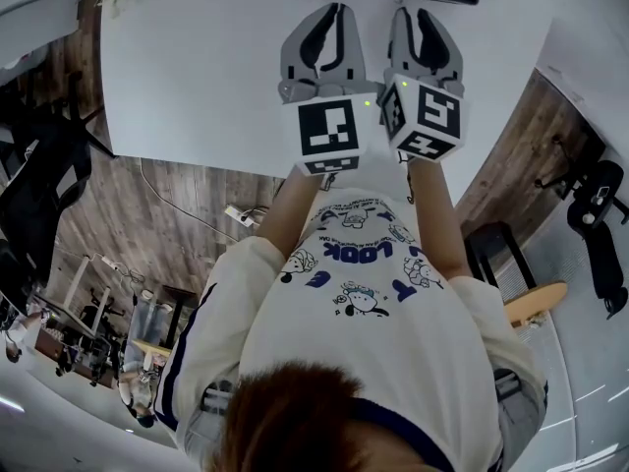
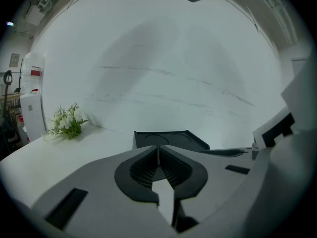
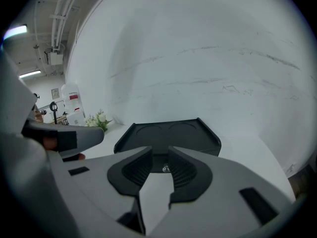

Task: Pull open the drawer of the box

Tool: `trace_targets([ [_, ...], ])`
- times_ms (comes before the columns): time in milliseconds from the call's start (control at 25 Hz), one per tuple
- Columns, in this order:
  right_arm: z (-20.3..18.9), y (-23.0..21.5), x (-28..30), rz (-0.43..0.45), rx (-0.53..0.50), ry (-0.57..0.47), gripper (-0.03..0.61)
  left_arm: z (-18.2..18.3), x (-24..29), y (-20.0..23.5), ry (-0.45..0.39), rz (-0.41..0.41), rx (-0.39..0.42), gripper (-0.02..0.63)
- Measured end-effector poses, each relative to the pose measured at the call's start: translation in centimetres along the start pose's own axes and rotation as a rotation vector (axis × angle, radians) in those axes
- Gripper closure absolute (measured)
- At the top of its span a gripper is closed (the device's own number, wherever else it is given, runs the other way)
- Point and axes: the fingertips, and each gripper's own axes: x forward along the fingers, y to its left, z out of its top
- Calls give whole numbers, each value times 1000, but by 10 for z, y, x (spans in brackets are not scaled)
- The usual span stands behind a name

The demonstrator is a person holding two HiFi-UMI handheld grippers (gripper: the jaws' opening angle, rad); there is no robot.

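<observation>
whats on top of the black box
Nothing stands on the black box; its top shows just two shallow round recesses. Its front is mostly covered by the fingers of the right gripper, only a small knob showing.

The left forearm [image 1: 293,209] and right forearm [image 1: 439,214] reach straight forward, close together. The left tongs [image 2: 158,150] have their jaws brought together, tips touching. Just beside them, the right tongs [image 3: 159,155] have their jaws parted, with a clear gap between. Both point the same way, with their marker cubes [image 1: 329,131] nearly touching.
</observation>
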Motion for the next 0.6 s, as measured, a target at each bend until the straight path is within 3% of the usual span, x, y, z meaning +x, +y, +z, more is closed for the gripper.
trace_targets([
  [600,-26,-6,24,5,-10,63,453,-20,18,5,44,5,-10,589],
])
